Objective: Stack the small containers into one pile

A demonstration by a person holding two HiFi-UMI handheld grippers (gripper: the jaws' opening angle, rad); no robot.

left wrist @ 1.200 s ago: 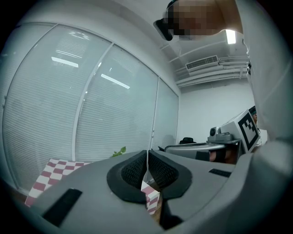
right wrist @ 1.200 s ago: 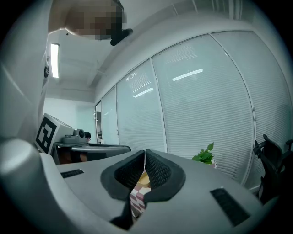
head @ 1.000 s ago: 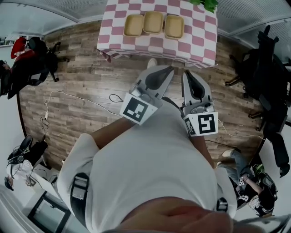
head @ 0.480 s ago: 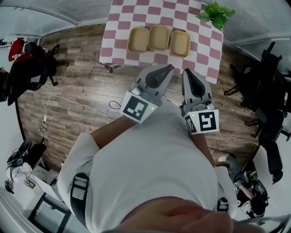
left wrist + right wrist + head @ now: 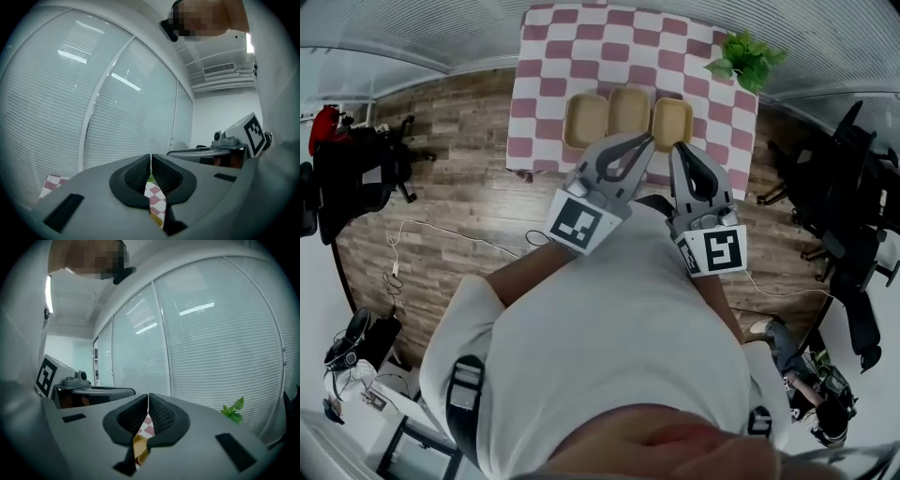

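Everything around me is bright and evenly lit, shadows faint; strip lights [image 5: 197,309] glare on the blinds [image 5: 42,117], and my views bend toward dark, rounded corners

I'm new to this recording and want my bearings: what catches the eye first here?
On the pink-and-white checkered tablecloth, three tan shallow containers sit side by side in a row, not yet stacked. Just below them in the head view, the left hand-held gripper and the right hand-held gripper are held out, jaws together and empty. A green leafy plant stands at the table's far right corner.
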